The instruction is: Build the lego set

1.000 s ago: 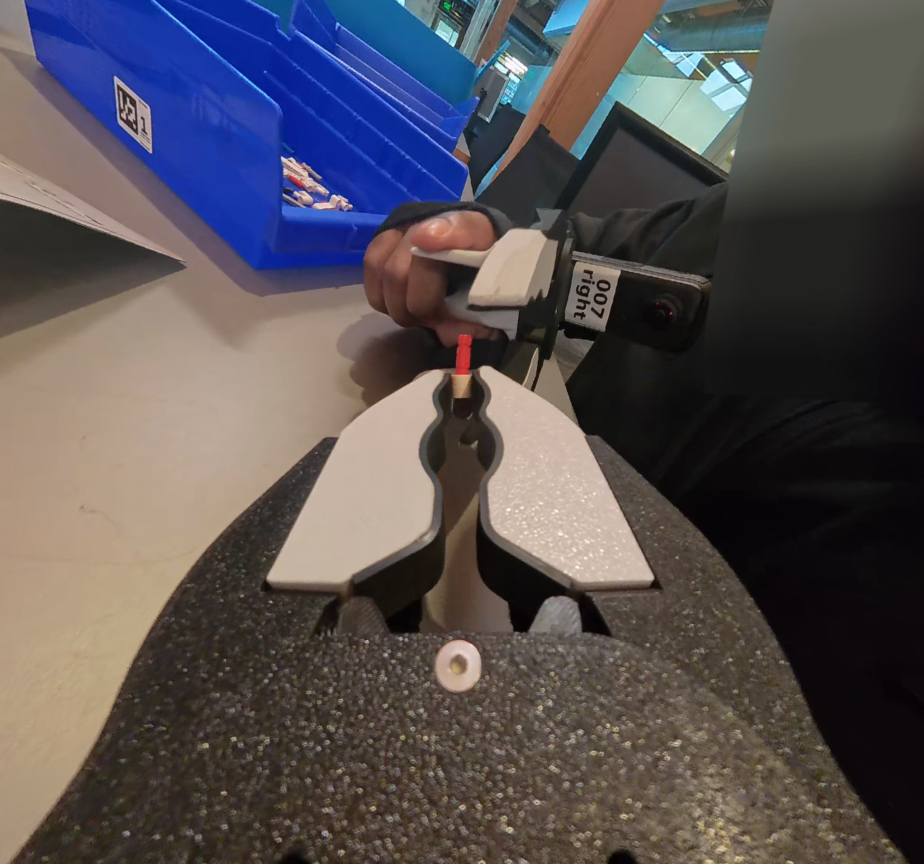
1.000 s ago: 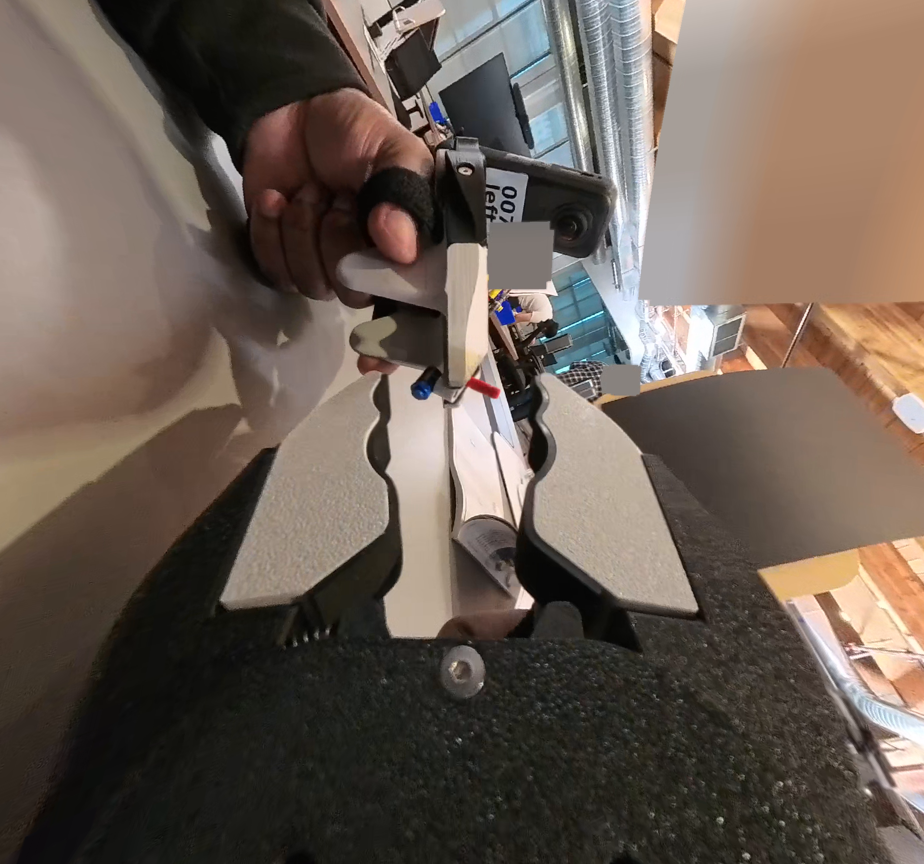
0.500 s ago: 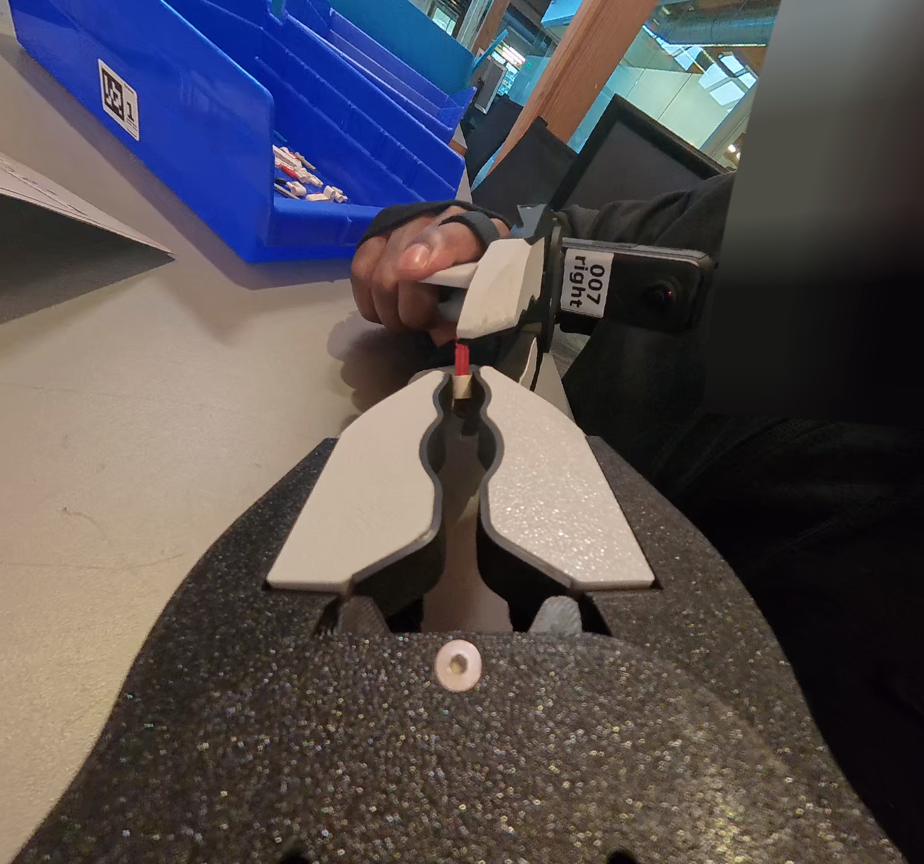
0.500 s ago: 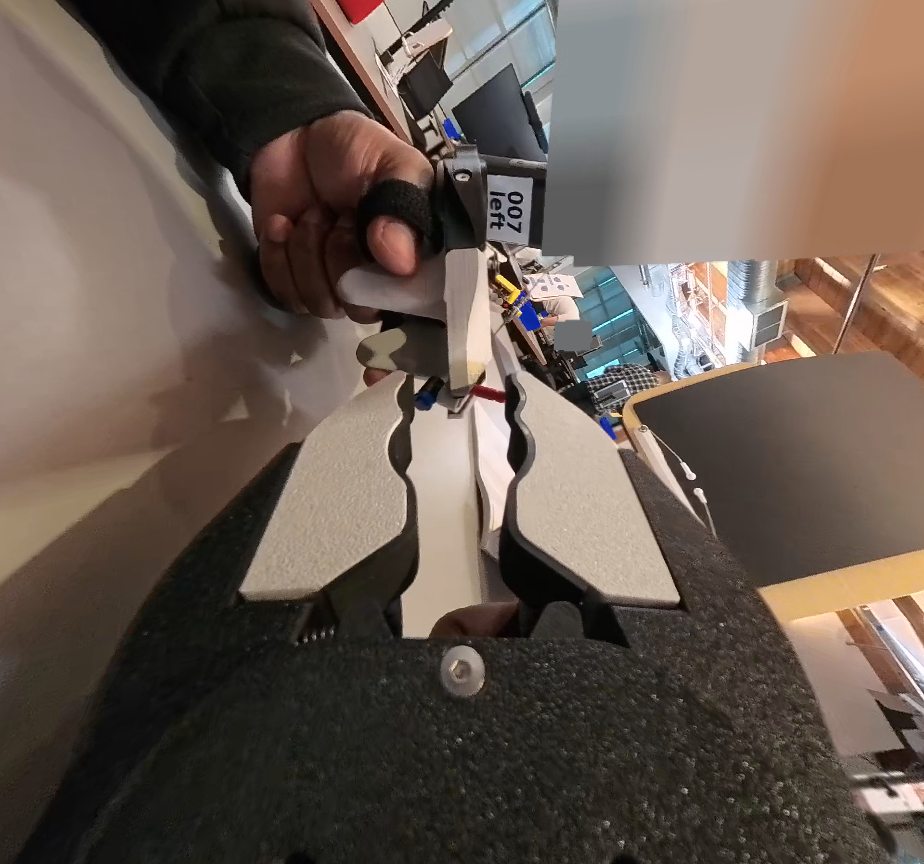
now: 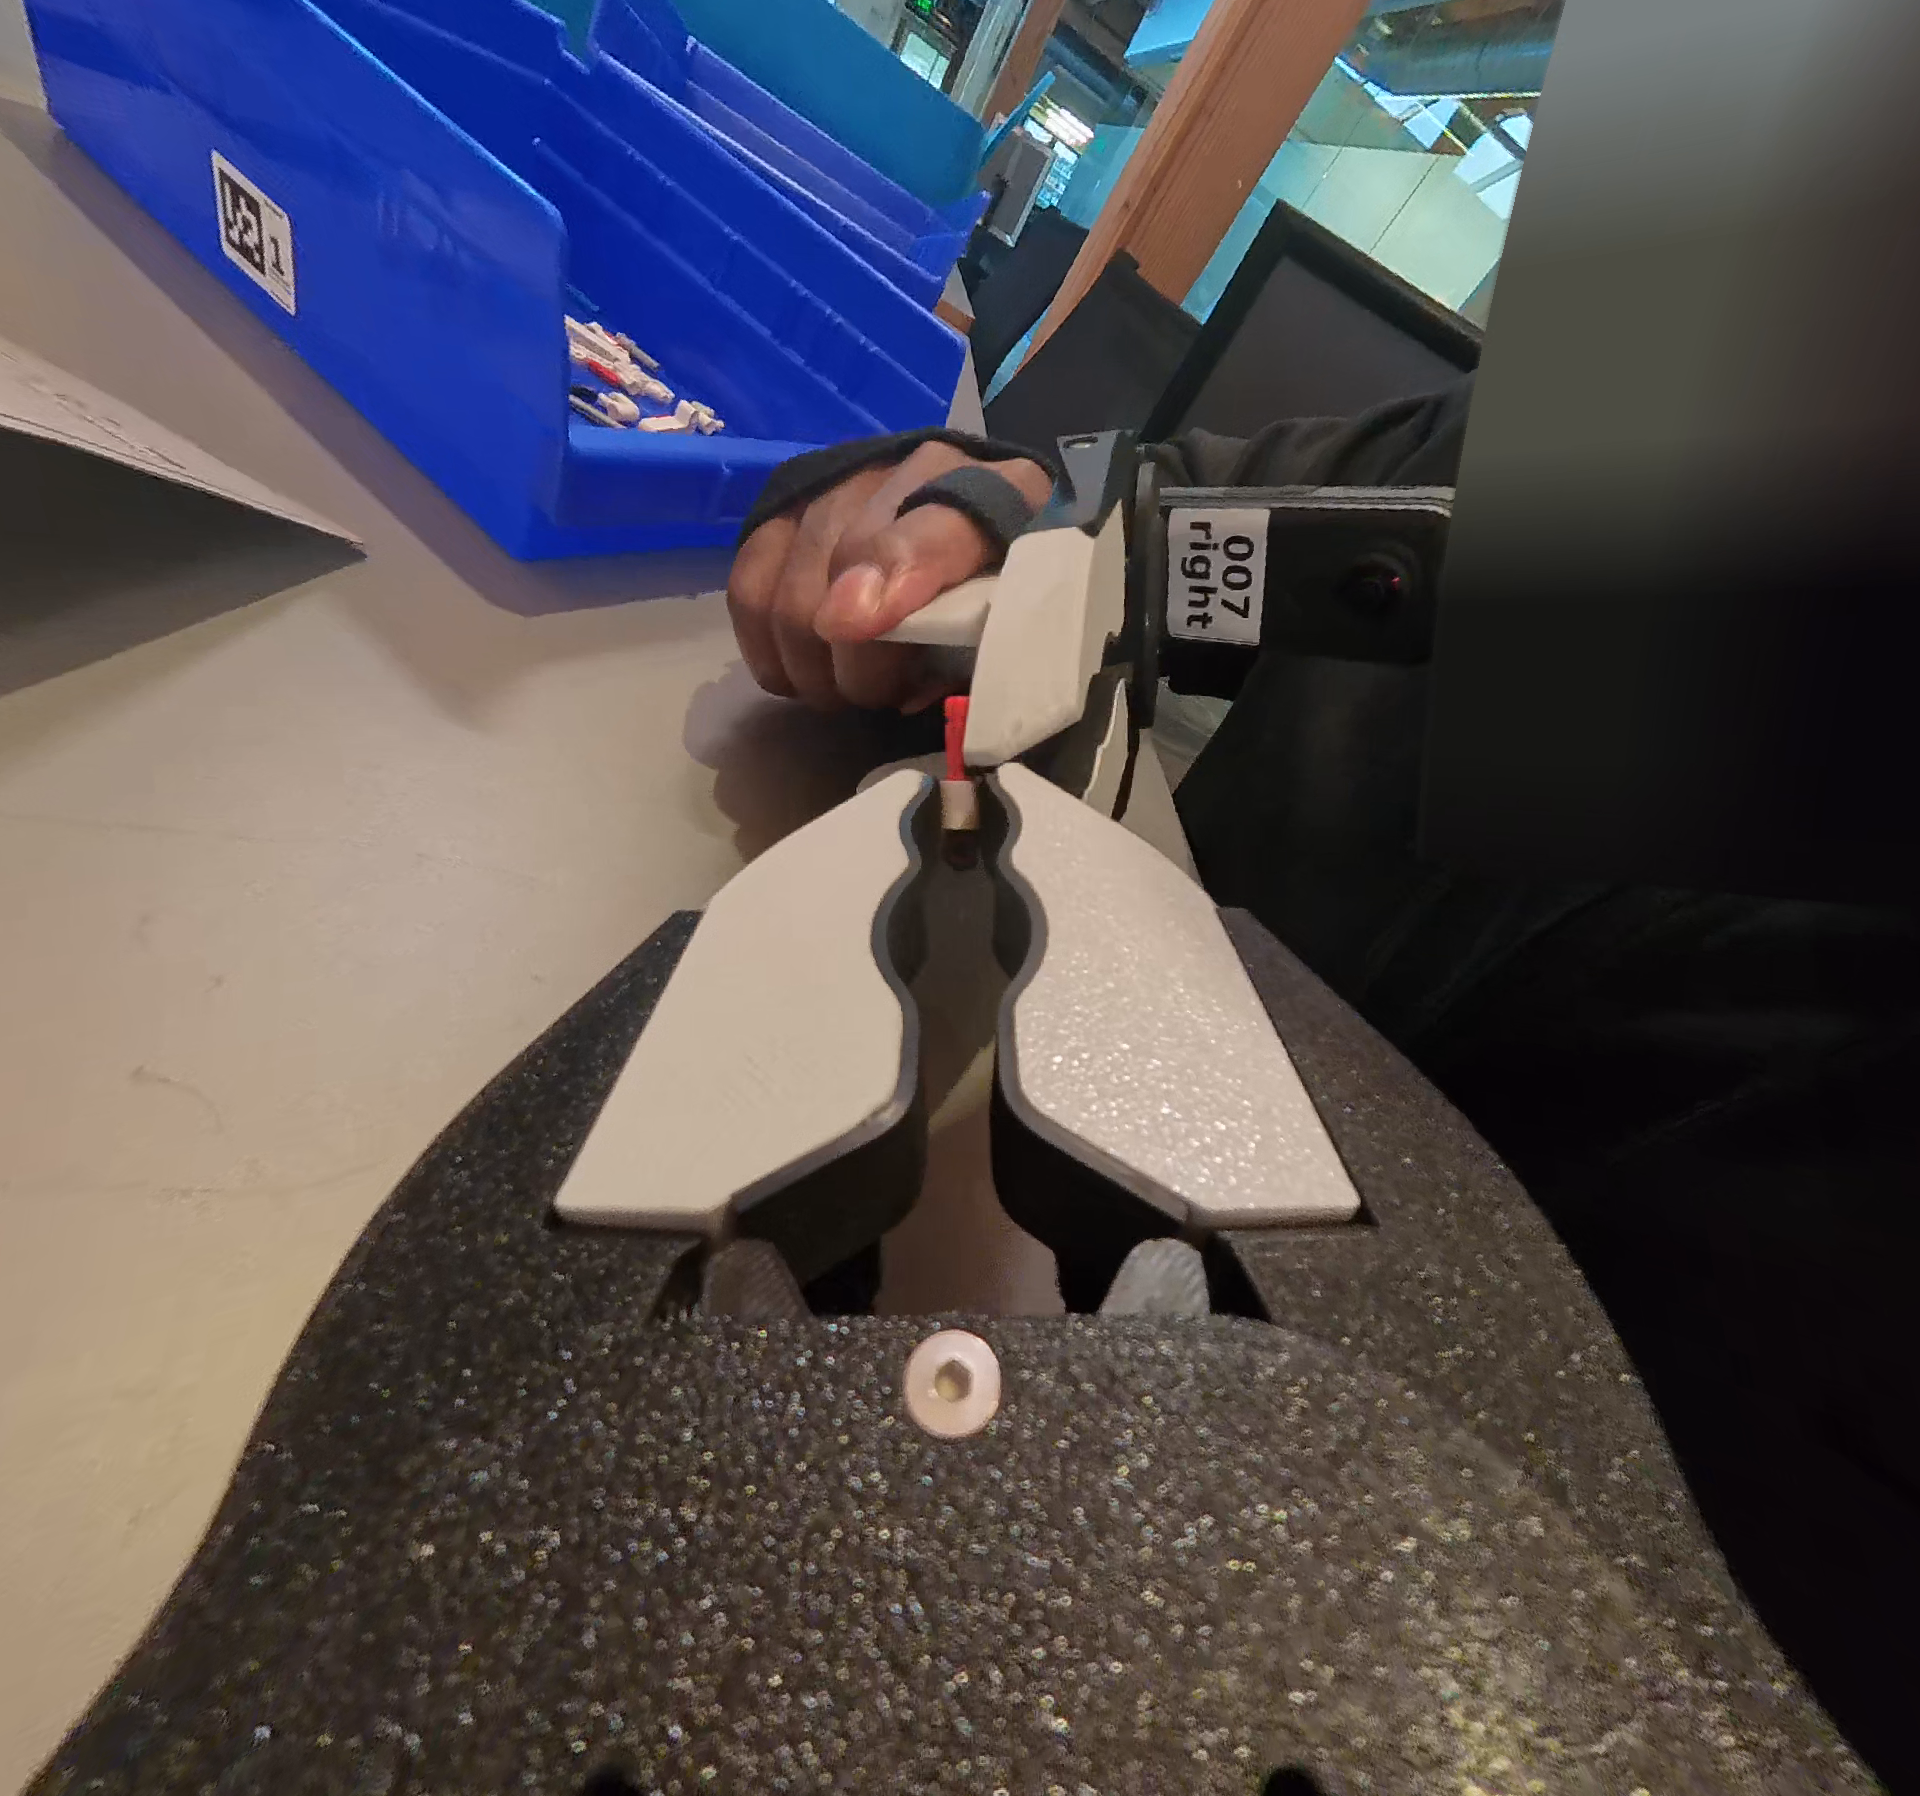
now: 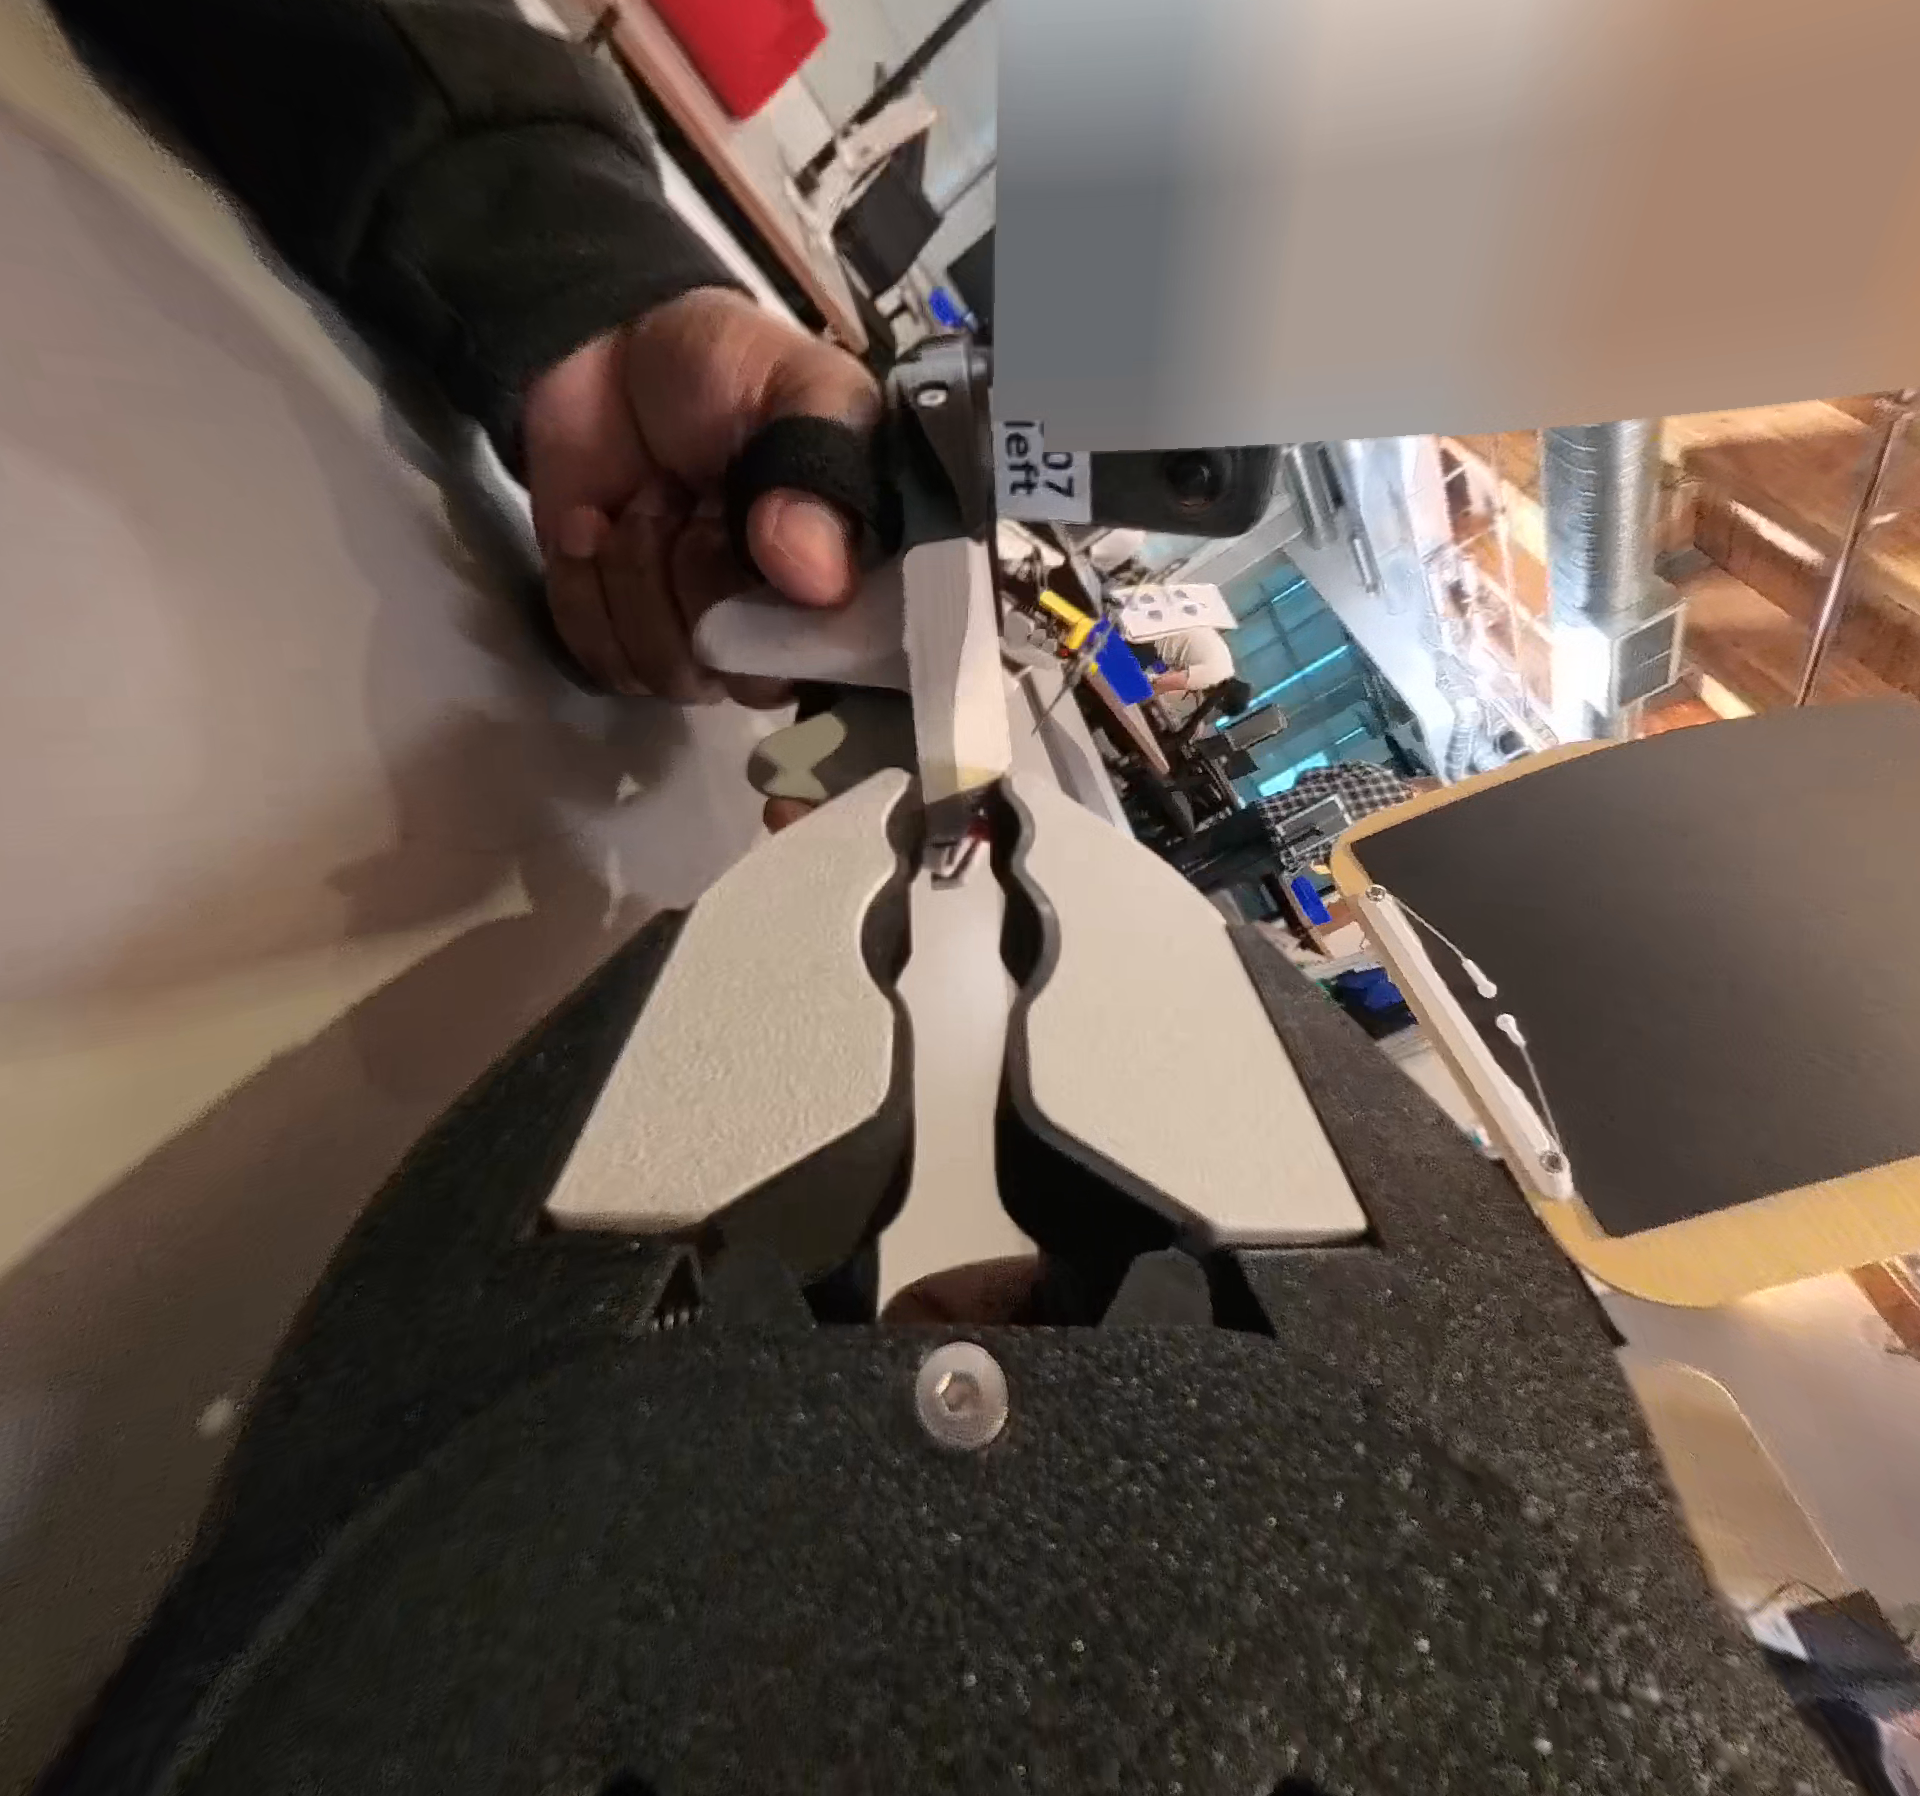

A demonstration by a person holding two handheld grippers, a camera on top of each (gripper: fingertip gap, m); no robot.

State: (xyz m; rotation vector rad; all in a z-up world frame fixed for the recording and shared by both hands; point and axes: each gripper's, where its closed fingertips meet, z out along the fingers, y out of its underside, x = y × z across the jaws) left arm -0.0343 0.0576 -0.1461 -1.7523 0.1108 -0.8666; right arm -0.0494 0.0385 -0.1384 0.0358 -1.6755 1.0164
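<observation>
Red-tipped white pin [image 5: 957,790] between both grippers' fingers [image 5: 831,873]

bin [image 5: 436,219] on table [image 5: 312,811], small parts [image 5: 634,390] inside

- The red pin [image 5: 954,738] above the left gripper [image 5: 961,790] has its right edge covered by the right gripper's near finger [image 5: 1023,645].
- In the right wrist view, the piece between the right gripper [image 6: 961,827] tips is too dark and blurred to make out.
- Small parts in the blue bin [image 5: 436,312], far left of the jaws, are too tiny to identify.
</observation>
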